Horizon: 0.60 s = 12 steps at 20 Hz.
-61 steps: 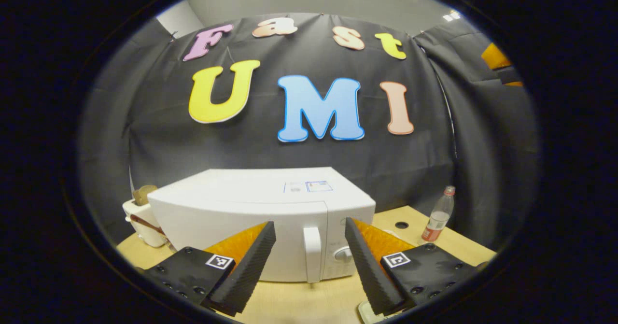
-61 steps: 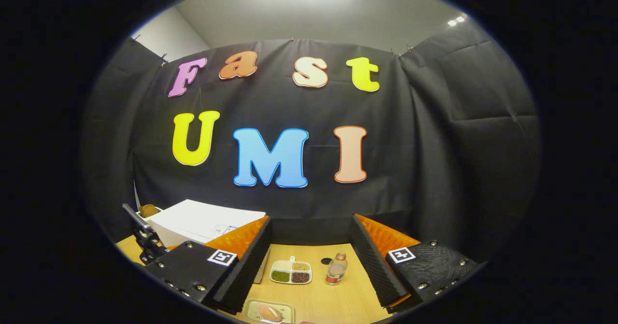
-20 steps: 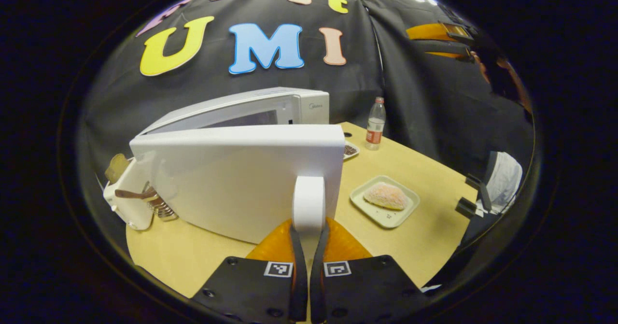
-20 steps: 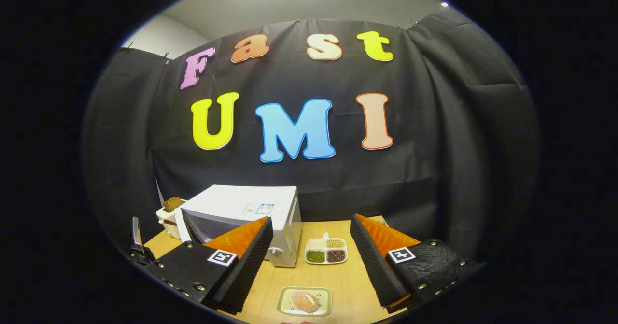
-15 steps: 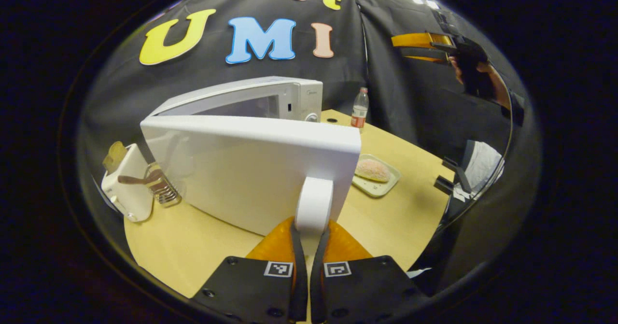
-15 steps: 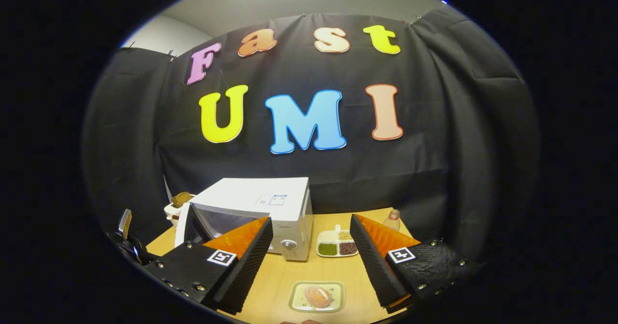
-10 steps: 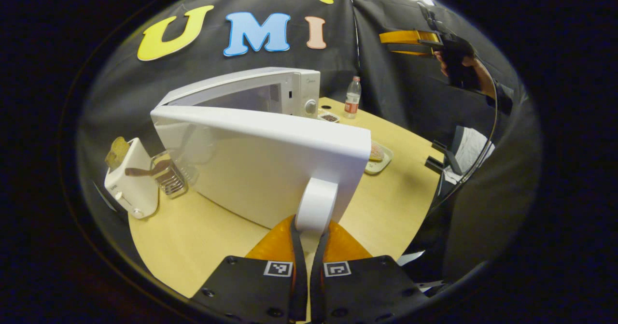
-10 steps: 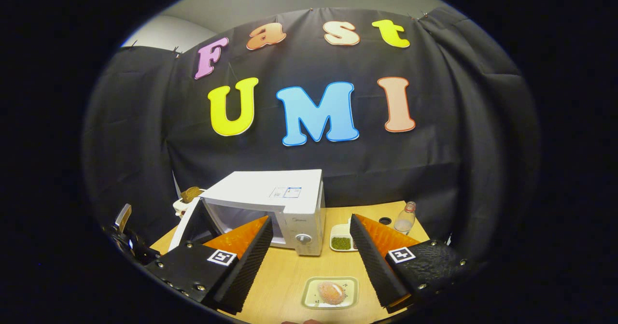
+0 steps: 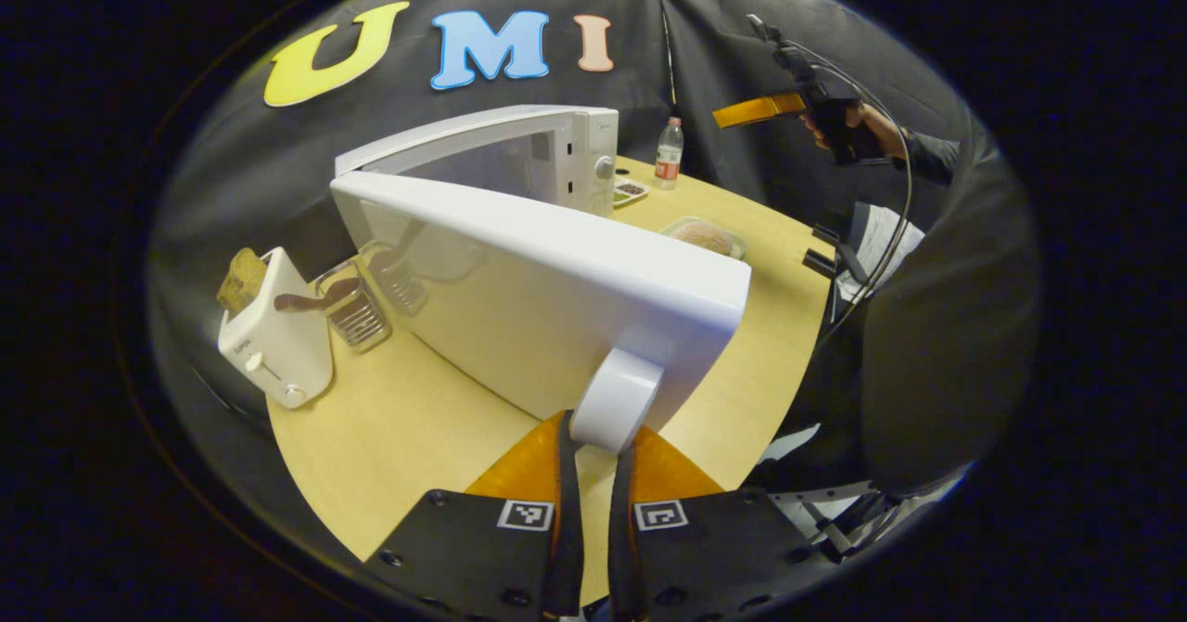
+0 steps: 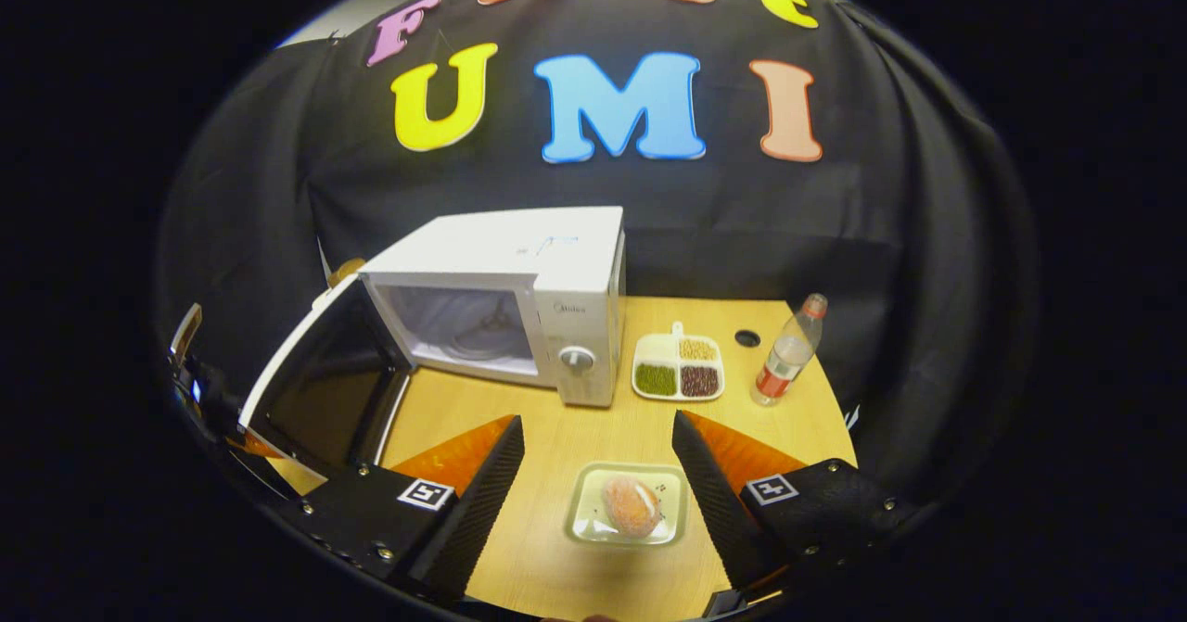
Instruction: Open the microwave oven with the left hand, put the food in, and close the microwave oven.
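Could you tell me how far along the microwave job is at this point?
Done: the microwave door stands wide open. In hand: the left gripper is shut on the door handle. Left: the food sits on its tray on the table, between the open right gripper's fingers, not yet gripped; loading and closing remain.

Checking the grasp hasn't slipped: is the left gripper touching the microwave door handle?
Touching. The left gripper view shows the left gripper with both fingers pressed against the door handle.
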Each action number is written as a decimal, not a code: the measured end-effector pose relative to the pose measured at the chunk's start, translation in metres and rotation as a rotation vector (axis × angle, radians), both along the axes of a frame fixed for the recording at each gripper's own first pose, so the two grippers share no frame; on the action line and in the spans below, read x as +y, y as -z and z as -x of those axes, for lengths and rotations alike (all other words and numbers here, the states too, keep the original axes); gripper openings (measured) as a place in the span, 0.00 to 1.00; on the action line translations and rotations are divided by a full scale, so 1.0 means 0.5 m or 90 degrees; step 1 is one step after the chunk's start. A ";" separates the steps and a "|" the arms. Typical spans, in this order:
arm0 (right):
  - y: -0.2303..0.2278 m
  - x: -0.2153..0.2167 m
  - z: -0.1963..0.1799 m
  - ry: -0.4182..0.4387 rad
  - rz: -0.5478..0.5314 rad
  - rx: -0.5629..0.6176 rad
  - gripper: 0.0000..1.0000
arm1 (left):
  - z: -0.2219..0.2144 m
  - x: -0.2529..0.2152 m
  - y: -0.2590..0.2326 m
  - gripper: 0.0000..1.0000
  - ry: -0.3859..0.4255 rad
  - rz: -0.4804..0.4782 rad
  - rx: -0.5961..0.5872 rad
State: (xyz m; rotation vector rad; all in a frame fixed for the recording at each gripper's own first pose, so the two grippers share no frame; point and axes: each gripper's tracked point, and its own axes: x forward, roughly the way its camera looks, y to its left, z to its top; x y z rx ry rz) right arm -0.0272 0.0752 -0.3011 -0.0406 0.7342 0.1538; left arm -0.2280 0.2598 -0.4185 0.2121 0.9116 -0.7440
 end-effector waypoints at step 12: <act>0.348 -0.094 0.077 -0.079 0.112 0.231 0.98 | -0.001 0.193 0.013 0.61 -0.049 -0.110 -0.045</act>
